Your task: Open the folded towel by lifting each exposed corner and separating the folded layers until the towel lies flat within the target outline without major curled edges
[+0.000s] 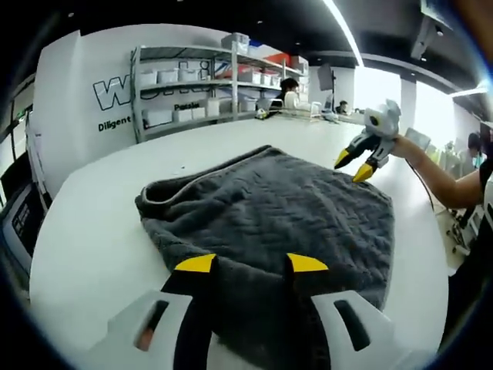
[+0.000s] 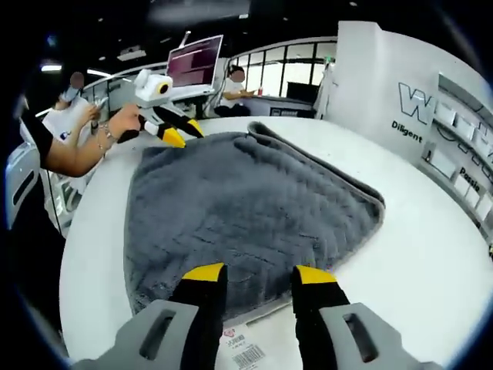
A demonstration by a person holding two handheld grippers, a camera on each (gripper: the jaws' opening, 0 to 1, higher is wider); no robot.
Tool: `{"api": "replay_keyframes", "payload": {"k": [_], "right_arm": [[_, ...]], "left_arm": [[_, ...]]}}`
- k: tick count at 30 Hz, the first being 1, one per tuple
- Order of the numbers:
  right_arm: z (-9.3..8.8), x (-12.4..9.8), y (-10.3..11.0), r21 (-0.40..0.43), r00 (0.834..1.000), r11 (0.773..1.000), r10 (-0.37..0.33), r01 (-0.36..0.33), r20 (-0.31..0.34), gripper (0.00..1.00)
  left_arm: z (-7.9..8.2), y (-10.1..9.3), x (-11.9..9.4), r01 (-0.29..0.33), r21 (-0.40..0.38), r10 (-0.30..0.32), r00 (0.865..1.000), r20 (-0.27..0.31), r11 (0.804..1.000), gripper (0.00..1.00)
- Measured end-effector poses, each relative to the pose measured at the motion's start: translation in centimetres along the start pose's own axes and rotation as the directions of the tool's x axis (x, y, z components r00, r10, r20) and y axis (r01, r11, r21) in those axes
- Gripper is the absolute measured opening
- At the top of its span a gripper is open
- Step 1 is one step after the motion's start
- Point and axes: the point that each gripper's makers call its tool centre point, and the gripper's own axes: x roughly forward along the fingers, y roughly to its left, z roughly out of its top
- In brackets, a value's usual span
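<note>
A: How do the left gripper fingers stand?

B: Spread, with nothing pinched; their yellow tips hang over the near edge of the grey towel, which lies folded on the white counter.

A: And the right gripper?

B: Spread too. Its tips sit just above the towel's near hem, and a white care label with a barcode lies on the counter between the fingers.

A: Does either gripper show in the other's view?

B: Yes. In the left gripper view the right gripper sits at the towel's far corner, held by a person's hand. In the right gripper view the left gripper is at the far edge, fingers slightly parted.

A: Beyond the counter?

B: Metal shelving with white bins against a lettered wall, and a lit monitor.
</note>
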Motion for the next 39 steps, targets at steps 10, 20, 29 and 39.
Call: {"api": "replay_keyframes", "payload": {"k": [10, 20, 29, 39], "right_arm": [[-0.5, 0.6, 0.4, 0.039, 0.998, 0.998, 0.058, -0.059, 0.007, 0.25], [-0.7, 0.5, 0.3, 0.034, 0.996, 0.995, 0.089, -0.09, 0.018, 0.18], [-1.0, 0.2, 0.0, 0.045, 0.995, 0.994, 0.096, -0.097, 0.019, 0.13], [-1.6, -0.7, -0.5, 0.049, 0.996, 0.995, 0.087, -0.087, 0.01, 0.12]], "left_arm": [[-1.5, 0.0, 0.9, 0.001, 0.031, 0.001, 0.999, -0.051, 1.0, 0.24], [-1.8, -0.3, 1.4, 0.002, 0.071, 0.002, 0.999, -0.053, 0.997, 0.17], [-1.8, -0.8, 1.5, 0.005, 0.066, -0.002, 0.999, -0.049, 0.998, 0.12], [-1.5, -2.0, 2.0, 0.03, 0.082, -0.025, 0.998, -0.063, 0.996, 0.11]]}}
